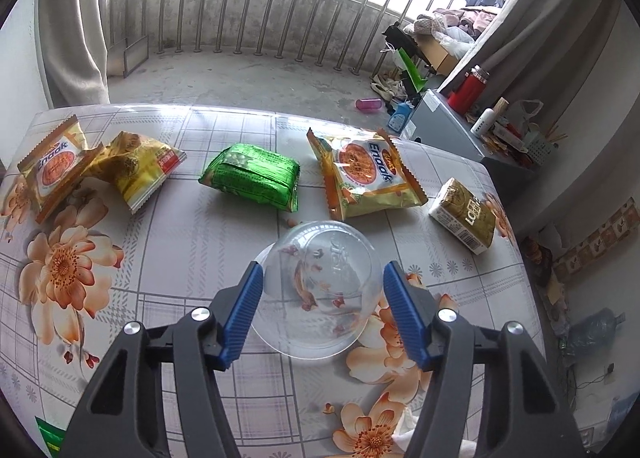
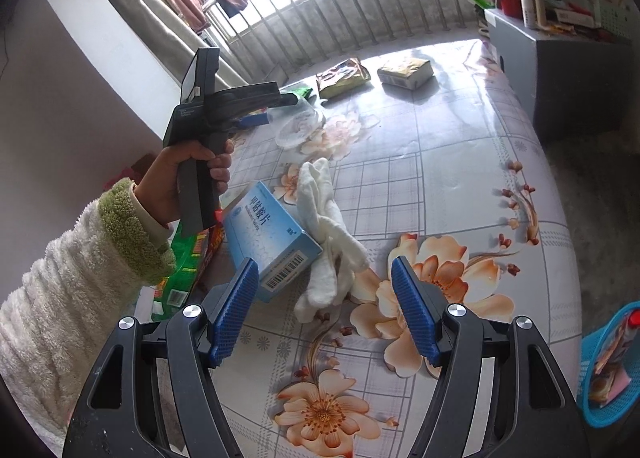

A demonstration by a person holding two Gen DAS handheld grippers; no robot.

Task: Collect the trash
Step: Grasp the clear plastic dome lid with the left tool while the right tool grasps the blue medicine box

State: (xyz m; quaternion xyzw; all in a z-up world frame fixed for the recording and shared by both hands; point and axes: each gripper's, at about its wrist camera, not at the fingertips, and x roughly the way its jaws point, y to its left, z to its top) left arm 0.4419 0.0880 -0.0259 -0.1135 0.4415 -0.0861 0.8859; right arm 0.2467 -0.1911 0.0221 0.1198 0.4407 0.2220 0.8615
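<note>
A clear plastic cup [image 1: 320, 282] lies on its side on the flowered tablecloth [image 1: 180, 258]. My left gripper [image 1: 322, 270] straddles it, blue pads close beside its walls, and I see no squeeze on the cup. In the right wrist view a hand holds that left gripper [image 2: 256, 120] over the cup [image 2: 300, 122]. My right gripper [image 2: 324, 266] hangs open over the table, nothing between its fingers. Just beyond its tips lie a crumpled white tissue [image 2: 326, 234] and a blue medicine box [image 2: 272, 238].
Snack packets line the far side: two orange ones [image 1: 368, 174] [image 1: 52, 166], a yellow one [image 1: 136, 166], a green one [image 1: 252, 174] and a gold box [image 1: 464, 214]. A blue basket [image 2: 612, 370] holding wrappers stands off the table's right edge. A green pack [image 2: 188, 262] lies under the sleeve.
</note>
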